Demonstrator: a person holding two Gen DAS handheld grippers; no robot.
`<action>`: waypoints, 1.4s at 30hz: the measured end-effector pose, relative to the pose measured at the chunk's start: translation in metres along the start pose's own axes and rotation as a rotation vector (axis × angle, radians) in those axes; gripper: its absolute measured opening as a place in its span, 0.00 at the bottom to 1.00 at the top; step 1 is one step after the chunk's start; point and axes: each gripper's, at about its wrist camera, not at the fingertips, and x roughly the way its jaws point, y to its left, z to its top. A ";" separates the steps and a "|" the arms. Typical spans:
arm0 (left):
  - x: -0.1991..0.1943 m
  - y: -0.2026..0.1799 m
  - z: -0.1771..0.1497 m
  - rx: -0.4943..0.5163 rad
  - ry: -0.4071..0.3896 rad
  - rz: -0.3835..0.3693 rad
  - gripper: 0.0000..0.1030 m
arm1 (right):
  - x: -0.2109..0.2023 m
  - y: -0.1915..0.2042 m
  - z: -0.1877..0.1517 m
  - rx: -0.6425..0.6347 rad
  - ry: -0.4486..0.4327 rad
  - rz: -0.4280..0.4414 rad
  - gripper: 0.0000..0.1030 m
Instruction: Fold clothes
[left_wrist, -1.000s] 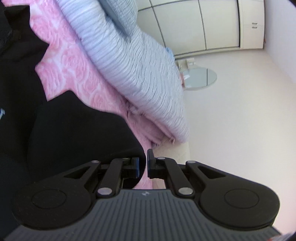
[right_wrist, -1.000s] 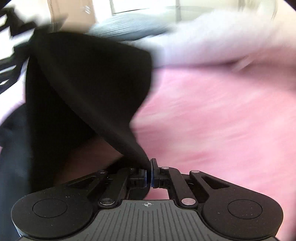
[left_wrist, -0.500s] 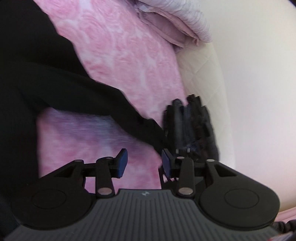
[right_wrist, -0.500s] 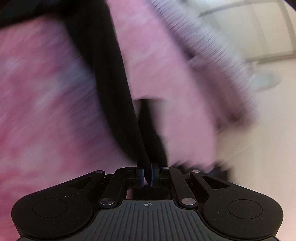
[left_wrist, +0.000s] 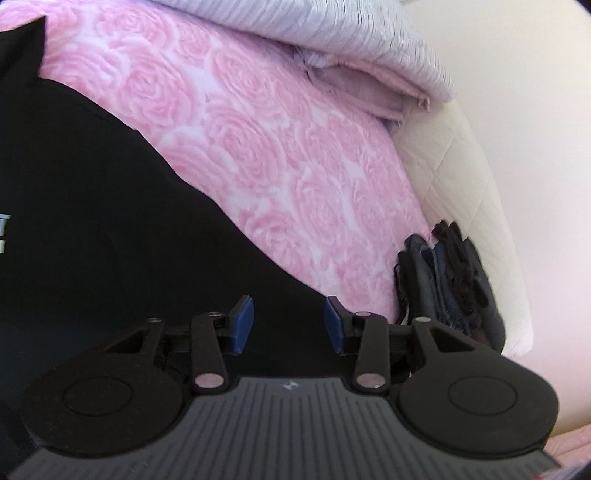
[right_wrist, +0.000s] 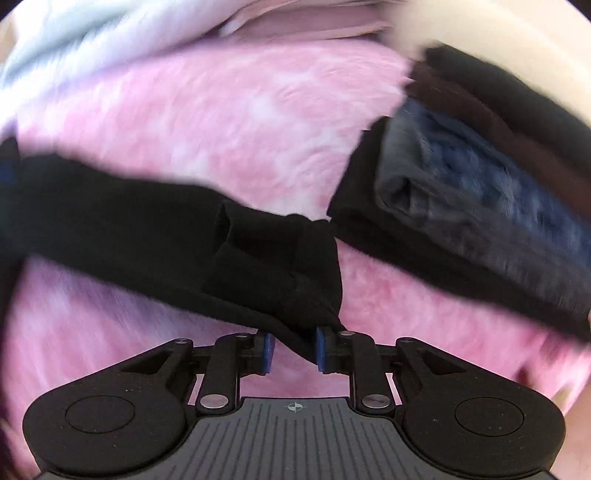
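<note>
Left wrist view first: far left of the frame, the black garment (left_wrist: 92, 221) spreads flat over the pink rose-textured blanket (left_wrist: 295, 155), a bit of white print showing at its left edge. Bottom centre, the left gripper (left_wrist: 284, 325) has its blue-padded fingers spread wide apart with nothing between them, poised above the garment's dark edge. Upper right, a pale striped duvet (left_wrist: 332, 33) is bunched along the blanket's far side. Lower right, a stack of folded dark clothes (left_wrist: 443, 284) sits at the blanket's edge, beside the cream quilted mattress side (left_wrist: 461, 177).

Over to the right wrist view, blurred with motion: from the left, a black sleeve-like strip of the garment (right_wrist: 129, 218) runs across the pink blanket (right_wrist: 229, 103) down into the right gripper (right_wrist: 291, 349). Its fingers stand only partly apart, and the fabric's end lies between the blue pads; whether they actually pinch it cannot be told. At right, the folded stack (right_wrist: 480, 192) shows black, grey, blue and brown layers, near the cloth's end.
</note>
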 end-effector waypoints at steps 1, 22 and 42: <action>0.006 0.001 -0.003 0.019 0.027 0.018 0.39 | -0.003 -0.006 0.002 0.081 -0.003 0.028 0.21; 0.075 -0.036 -0.042 0.331 0.159 0.102 0.39 | -0.039 -0.044 0.018 0.318 -0.130 -0.083 0.70; 0.082 -0.061 -0.061 0.477 0.123 0.117 0.39 | -0.046 0.001 0.080 -0.027 -0.226 -0.196 0.14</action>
